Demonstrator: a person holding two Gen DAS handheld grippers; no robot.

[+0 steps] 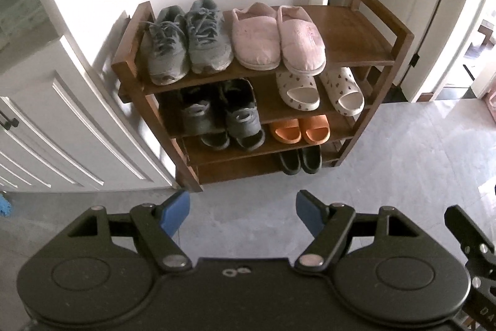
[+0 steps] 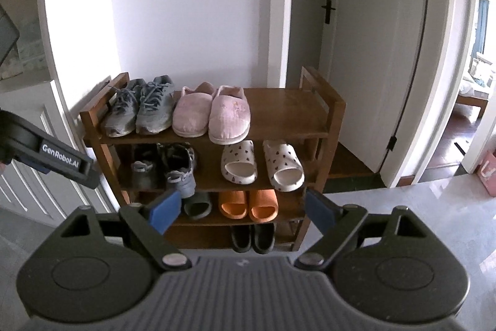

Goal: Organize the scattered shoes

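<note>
Shoes: all in view sit in pairs on the wooden shoe rack (image 1: 400, 34); none shows loose on the floor (image 1: 403, 151), so the task looks near done or done.
Grey sneakers (image 1: 186, 42): top shelf, left end, toes at the front edge. Likely the heaviest pair, stiff-soled, laces loose; best held across the heel collar or the midfoot.
Pink slippers (image 1: 279, 36): top shelf, just right of the sneakers, the right one overhanging the front edge. Soft fabric that would crush; pinch the heel rim or the sole edge.
Heart-print slides (image 1: 319, 89): second shelf, right half. Light foam, probably springy; take the strap.
Dark sneakers (image 1: 223, 110): second shelf, left half, heels outward.
Orange slides (image 1: 299, 129): third shelf, right of centre; a dark sandal (image 2: 198, 205) sits beside them to the left.
Dark slippers (image 1: 299, 160): bottom shelf, toes out.
Free room: right end of the top shelf is bare.
Left gripper (image 1: 242, 210): jaws spread wide, nothing held, over the floor in front of the rack.
Right gripper (image 2: 242, 208): jaws likewise apart and empty, facing the rack.
</note>
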